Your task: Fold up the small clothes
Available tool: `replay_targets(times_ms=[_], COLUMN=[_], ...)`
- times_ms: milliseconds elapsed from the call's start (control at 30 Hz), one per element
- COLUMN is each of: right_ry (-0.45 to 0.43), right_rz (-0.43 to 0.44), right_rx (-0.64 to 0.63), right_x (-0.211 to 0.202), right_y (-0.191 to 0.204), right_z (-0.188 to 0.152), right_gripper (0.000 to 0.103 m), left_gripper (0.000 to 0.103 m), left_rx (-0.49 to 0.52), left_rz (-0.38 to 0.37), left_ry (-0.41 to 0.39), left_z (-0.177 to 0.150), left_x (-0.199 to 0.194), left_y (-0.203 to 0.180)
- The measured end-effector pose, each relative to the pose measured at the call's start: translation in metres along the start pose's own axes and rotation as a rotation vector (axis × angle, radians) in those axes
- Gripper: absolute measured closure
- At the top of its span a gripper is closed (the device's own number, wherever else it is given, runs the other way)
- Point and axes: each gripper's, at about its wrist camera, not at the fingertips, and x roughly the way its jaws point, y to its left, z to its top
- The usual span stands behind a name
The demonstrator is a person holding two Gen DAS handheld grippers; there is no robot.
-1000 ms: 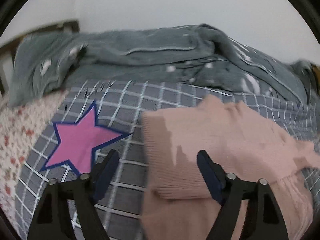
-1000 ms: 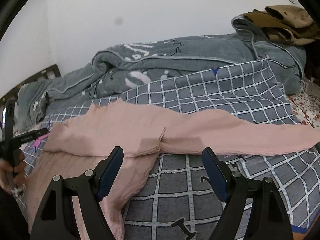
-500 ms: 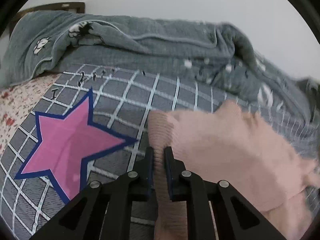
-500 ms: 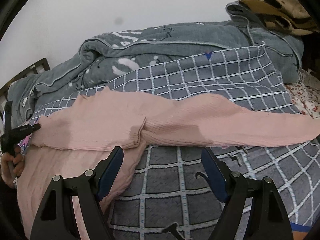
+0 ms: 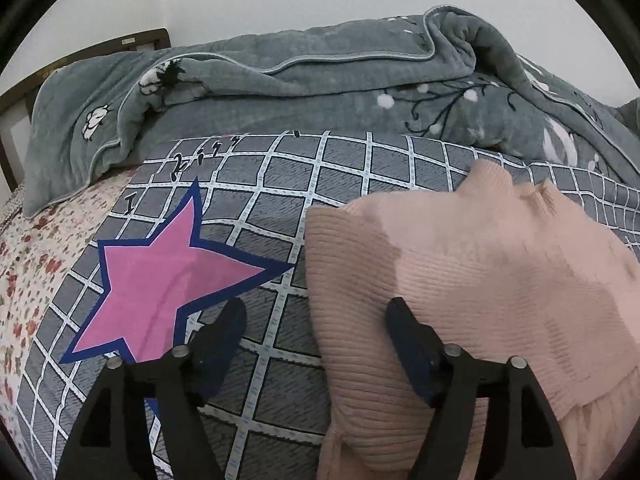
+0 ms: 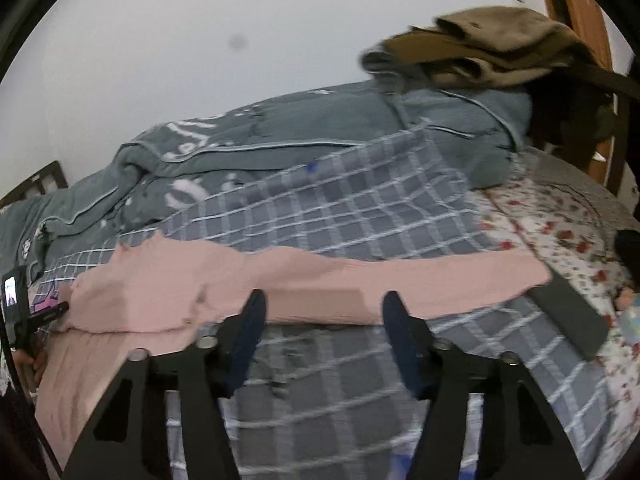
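So the pink sweater (image 5: 472, 280) was lying on the bed, on the grey checked cover (image 5: 360, 168) with the pink star (image 5: 168, 276), its top part already doubled over the body. Half a second before this the left tool (image 5: 312, 316) had been pinched shut on the ribbed folded edge; now its jaws were opening and wide apart, one finger over the cover by the star, the other resting against the knit, nothing pressed between them. I'd read that as the fold on that side being laid down and let go.

The right tool (image 6: 322, 316) had swung across from the armpit toward the long sleeve (image 6: 400, 280), which stretched out flat to the right, reaching the flowered sheet (image 6: 560, 240). Its jaws were closing, about half way in, with the sleeve lying ahead of the tips and nothing pinched as far as I could tell (that view was pretty blurred).

My guess: the sleeve fold comes next, so body half done, sleeve untouched. The grey quilt (image 5: 280, 92) bunched behind wasn't in the way.
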Motion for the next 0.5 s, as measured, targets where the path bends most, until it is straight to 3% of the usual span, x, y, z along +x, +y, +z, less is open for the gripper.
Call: replay_targets(times_ms=[100, 233, 433, 500], right_ry=[0.027, 0.066, 0.167, 0.163], right_rz=[-0.083, -0.059, -0.091, -0.075], right_rx=[0.007, 0.085, 0.141, 0.181], right_x=[0.009, 0.032, 0.071, 0.076], right_y=[-0.038, -0.077, -0.101, -0.11], right_z=[-0.001, -0.004, -0.014, -0.017], right_gripper=[0.053, 0.057, 0.059, 0.059], left_gripper=[0.03, 0.03, 0.029, 0.029], left_rx=[0.017, 0.027, 0.001, -0.006], left_rz=[-0.002, 0.001, -0.036, -0.045], left_ry=[0.007, 0.01, 0.023, 0.025], left_z=[0.0, -0.001, -0.001, -0.001], left_x=[0.002, 0.003, 0.005, 0.005], left_y=[-0.003, -0.006, -0.001, -0.001])
